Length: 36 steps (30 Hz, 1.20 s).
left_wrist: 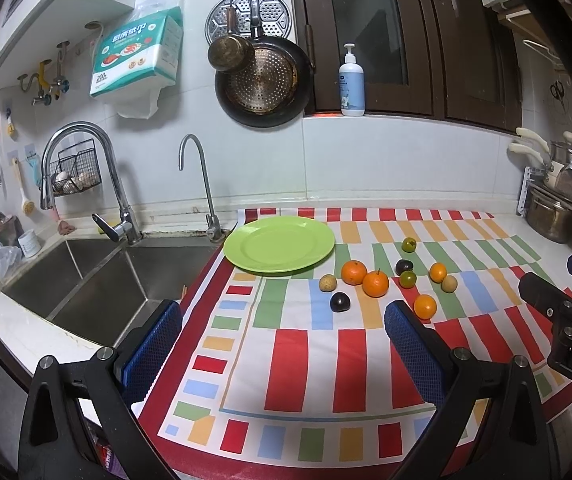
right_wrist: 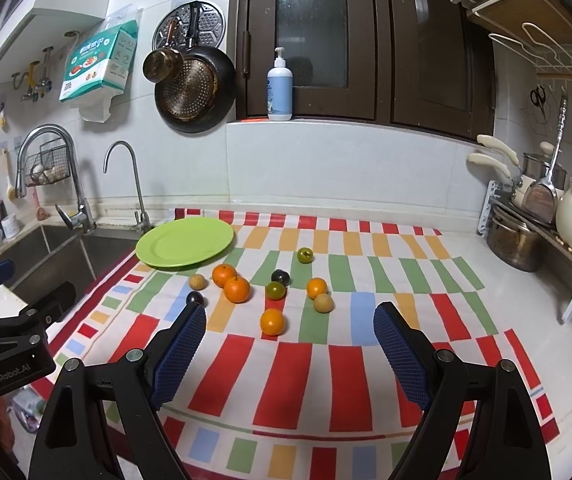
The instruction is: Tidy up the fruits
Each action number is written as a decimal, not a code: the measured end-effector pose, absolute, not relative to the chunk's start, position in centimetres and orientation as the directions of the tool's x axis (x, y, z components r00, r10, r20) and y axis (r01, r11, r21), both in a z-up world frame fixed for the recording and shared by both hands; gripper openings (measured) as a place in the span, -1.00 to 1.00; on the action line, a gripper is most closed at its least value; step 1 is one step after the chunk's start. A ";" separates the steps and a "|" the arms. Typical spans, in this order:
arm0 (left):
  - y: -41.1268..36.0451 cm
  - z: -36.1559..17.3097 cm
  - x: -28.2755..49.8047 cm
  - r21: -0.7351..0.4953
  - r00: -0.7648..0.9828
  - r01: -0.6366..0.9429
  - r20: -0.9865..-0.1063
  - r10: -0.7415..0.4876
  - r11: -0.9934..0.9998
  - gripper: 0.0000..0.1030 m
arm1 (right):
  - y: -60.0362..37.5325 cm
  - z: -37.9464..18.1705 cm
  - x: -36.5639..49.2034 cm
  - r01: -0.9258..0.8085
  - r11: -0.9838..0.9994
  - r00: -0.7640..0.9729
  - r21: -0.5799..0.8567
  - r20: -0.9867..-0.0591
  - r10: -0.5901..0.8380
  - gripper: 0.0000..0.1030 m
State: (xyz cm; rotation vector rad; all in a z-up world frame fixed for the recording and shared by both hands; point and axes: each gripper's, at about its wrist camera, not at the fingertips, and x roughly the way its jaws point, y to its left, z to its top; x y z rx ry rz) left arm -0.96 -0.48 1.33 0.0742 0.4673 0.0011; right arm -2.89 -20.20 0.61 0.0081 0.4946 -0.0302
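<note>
An empty green plate [left_wrist: 279, 243] [right_wrist: 185, 242] sits at the back left of a striped mat [left_wrist: 306, 360] [right_wrist: 326, 360]. Right of it lie several small fruits: oranges [left_wrist: 375, 283] [right_wrist: 237, 289], dark plums [left_wrist: 340, 302] [right_wrist: 280, 277], green fruits [left_wrist: 409, 245] [right_wrist: 305, 255] and tan round fruits [left_wrist: 327, 282] [right_wrist: 323, 303]. My left gripper [left_wrist: 282, 344] is open and empty, hovering over the mat in front of the fruits. My right gripper [right_wrist: 290, 348] is open and empty, just short of the nearest orange [right_wrist: 272, 321]; it shows at the right edge of the left wrist view [left_wrist: 562, 308].
A steel double sink [left_wrist: 86, 276] with two faucets [left_wrist: 122, 208] lies left of the mat. Pots and utensils [right_wrist: 526, 232] crowd the right end of the counter. Pans [left_wrist: 262, 80] hang on the tiled wall. A pump bottle [left_wrist: 352, 84] stands on the window sill.
</note>
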 end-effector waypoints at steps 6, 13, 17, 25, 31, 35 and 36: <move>-0.4 1.3 -1.0 0.071 0.893 0.016 -0.450 0.018 0.997 1.00 | -20.1 0.6 -2.8 0.033 0.999 0.880 -0.001 -0.474 -0.029 0.68; -0.4 1.2 -0.9 0.069 0.893 0.020 -0.450 0.013 0.997 1.00 | -20.1 0.6 -2.9 0.032 0.999 0.880 0.001 -0.474 -0.028 0.68; -0.5 1.2 -0.8 0.069 0.892 0.022 -0.452 0.012 0.997 1.00 | -20.1 0.6 -2.9 0.033 0.999 0.880 0.000 -0.475 -0.029 0.68; -0.3 1.0 -0.1 0.070 0.888 0.031 -0.460 0.005 0.997 1.00 | -19.9 0.4 -2.4 0.035 0.999 0.877 0.000 -0.480 -0.031 0.68; 0.0 1.0 1.1 0.076 0.881 0.048 -0.472 -0.006 0.996 1.00 | -19.5 0.1 -1.4 0.042 0.999 0.870 0.003 -0.492 -0.035 0.68; 0.1 0.9 2.4 0.087 0.875 0.076 -0.483 -0.025 0.993 1.00 | -19.3 -0.1 -0.6 0.059 0.998 0.864 0.010 -0.502 -0.046 0.68; 0.1 0.9 2.8 0.090 0.873 0.084 -0.487 -0.030 0.992 1.00 | -19.3 -0.3 -0.3 0.067 0.998 0.860 0.014 -0.507 -0.051 0.68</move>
